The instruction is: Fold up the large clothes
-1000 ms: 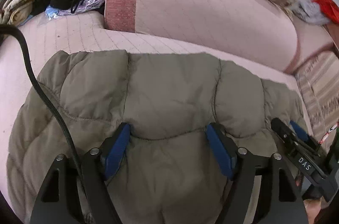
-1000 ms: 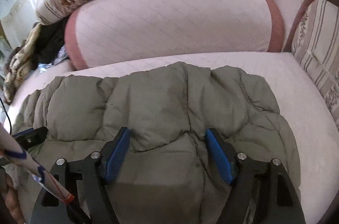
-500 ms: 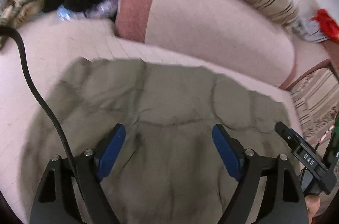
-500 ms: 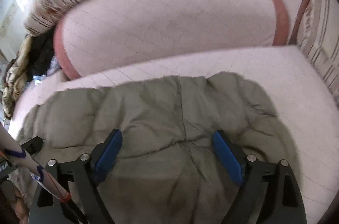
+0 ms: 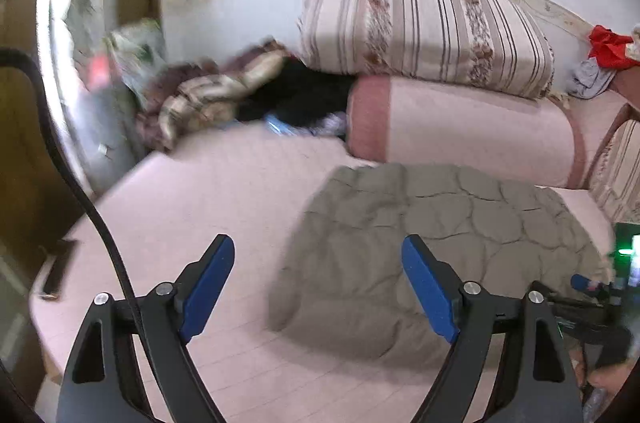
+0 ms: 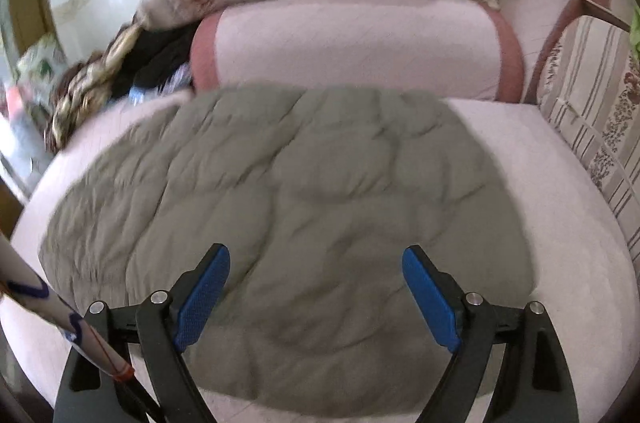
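Note:
An olive-grey quilted puffer jacket (image 5: pixel 440 231) lies folded into a compact block on the pink mattress (image 5: pixel 200 191), in front of a pink bolster. My left gripper (image 5: pixel 318 243) hovers above the mattress at the jacket's left edge. Its jaws are opening and nothing is between them. In the right wrist view the jacket (image 6: pixel 304 183) fills the middle. My right gripper (image 6: pixel 316 251) hangs open over its near part, its blue pads apart from the fabric.
A pink bolster (image 5: pixel 460 127) with a striped cushion (image 5: pixel 420 27) on top lies behind the jacket. A heap of clothes (image 5: pixel 208 99) sits at the back left, a red cloth (image 5: pixel 608 47) at the back right. Another striped cushion (image 6: pixel 592 127) borders the right. A black cable (image 5: pixel 80 191) hangs left.
Both grippers let go of the jacket, widened and drew back from it. The left one swung left and rose, so the jacket now sits to its right.

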`<state>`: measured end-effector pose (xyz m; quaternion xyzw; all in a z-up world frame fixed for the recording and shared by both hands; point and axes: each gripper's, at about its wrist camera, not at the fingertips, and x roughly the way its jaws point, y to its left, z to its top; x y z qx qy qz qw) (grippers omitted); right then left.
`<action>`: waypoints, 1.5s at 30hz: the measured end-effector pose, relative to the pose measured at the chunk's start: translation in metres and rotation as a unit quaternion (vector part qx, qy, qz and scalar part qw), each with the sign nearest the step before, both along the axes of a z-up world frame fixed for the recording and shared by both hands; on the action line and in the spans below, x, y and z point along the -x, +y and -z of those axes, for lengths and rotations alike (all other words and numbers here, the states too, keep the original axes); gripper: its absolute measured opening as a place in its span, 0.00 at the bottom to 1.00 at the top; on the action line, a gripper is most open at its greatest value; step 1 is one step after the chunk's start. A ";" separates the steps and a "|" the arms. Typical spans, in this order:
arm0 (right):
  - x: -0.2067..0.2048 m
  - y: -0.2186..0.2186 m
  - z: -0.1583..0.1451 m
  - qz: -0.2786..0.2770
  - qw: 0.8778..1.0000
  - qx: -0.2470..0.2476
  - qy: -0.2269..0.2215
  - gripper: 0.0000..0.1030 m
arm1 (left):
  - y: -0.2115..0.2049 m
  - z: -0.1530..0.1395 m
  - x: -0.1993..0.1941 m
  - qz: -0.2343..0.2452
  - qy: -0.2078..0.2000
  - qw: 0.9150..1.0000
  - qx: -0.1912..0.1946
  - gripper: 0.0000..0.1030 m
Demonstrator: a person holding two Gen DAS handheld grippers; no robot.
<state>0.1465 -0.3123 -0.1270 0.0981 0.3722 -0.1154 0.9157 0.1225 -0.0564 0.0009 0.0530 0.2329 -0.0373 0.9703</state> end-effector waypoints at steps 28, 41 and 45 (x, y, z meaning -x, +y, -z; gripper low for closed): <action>0.221 0.072 0.010 0.078 0.997 -0.011 -0.022 0.93 | 0.013 0.027 0.157 0.056 0.076 0.996 0.003 0.97; 0.234 0.086 0.008 0.089 0.996 0.024 -0.011 0.93 | -0.004 0.053 0.167 0.065 0.114 0.991 -0.026 0.97; 0.232 0.085 0.018 0.098 0.995 0.026 0.007 0.93 | -0.005 0.059 0.166 0.069 0.128 0.989 -0.025 0.97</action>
